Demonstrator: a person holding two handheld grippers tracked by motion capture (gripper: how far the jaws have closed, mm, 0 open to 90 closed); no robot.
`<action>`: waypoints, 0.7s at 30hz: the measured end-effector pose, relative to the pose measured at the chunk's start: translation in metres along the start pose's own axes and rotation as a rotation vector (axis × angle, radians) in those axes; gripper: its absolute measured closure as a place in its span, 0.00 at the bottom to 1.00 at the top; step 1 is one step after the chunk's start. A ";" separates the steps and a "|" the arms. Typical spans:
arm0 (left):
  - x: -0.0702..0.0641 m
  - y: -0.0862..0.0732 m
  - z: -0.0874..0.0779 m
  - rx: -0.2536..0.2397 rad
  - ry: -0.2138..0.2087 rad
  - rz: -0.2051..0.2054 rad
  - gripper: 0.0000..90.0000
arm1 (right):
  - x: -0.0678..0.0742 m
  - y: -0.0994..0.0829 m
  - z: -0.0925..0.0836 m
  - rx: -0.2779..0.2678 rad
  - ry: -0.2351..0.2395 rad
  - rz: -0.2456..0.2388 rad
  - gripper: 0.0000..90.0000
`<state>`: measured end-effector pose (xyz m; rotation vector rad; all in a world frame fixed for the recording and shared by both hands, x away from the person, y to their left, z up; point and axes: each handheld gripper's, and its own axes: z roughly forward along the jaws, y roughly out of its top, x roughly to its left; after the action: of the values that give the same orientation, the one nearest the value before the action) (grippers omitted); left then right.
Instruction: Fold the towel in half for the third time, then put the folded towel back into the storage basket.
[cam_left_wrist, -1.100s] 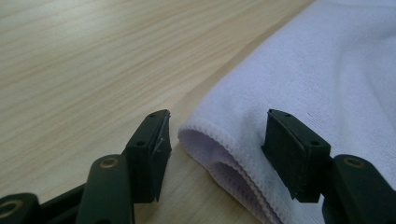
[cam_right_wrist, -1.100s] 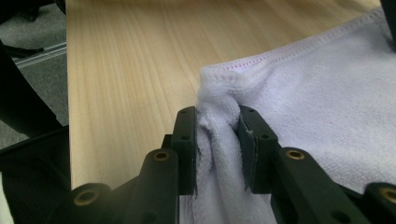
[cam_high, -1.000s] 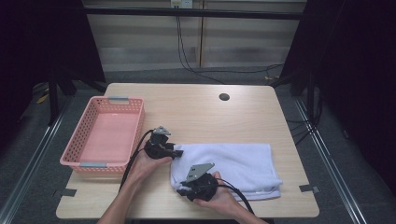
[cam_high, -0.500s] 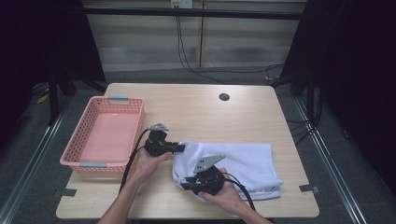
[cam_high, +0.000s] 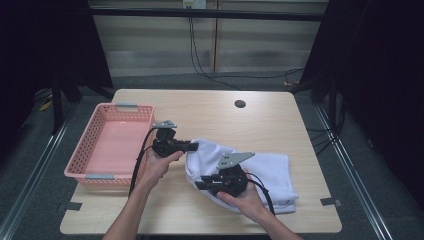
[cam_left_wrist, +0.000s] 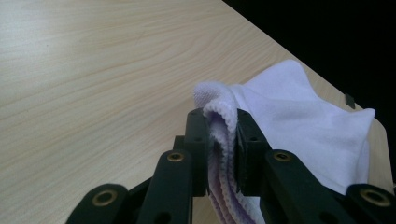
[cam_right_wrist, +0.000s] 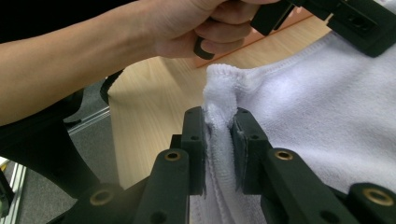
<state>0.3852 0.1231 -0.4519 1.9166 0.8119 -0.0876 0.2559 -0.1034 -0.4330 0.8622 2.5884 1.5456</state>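
Note:
A white towel (cam_high: 267, 170) lies on the wooden table (cam_high: 210, 112), its left end lifted and bunched. My left gripper (cam_high: 193, 146) is shut on the towel's far left corner; its jaws have just been closing, and folded terry edge (cam_left_wrist: 223, 121) is pinched between them. My right gripper (cam_high: 201, 184) is shut on the near left corner, its jaws also just closed, with a fold of towel (cam_right_wrist: 218, 100) pressed between the pads. In the right gripper view the other hand (cam_right_wrist: 196, 28) holds the left gripper close above the cloth.
A pink plastic basket (cam_high: 80, 160), with nothing in it, stands at the table's left side beside my left hand. A round cable hole (cam_high: 240, 104) sits near the far edge. The table's front edge runs just under both forearms.
Both grippers have risen, taking the towel's left edge up off the table. The cloth's left end now stands bunched between them, while the right part stays flat.

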 end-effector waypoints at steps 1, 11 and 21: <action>0.000 0.001 0.000 0.001 0.001 -0.001 0.87 | 0.000 0.000 0.000 0.000 0.000 0.000 0.85; -0.005 0.016 -0.013 -0.020 0.021 0.011 0.87 | 0.003 0.012 -0.005 -0.045 0.004 -0.004 0.85; -0.010 0.025 -0.041 -0.015 0.071 0.025 0.88 | 0.016 0.027 0.004 -0.093 0.031 -0.005 0.86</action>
<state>0.3801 0.1459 -0.4088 1.9243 0.8340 0.0020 0.2560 -0.0835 -0.4086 0.8296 2.5140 1.6765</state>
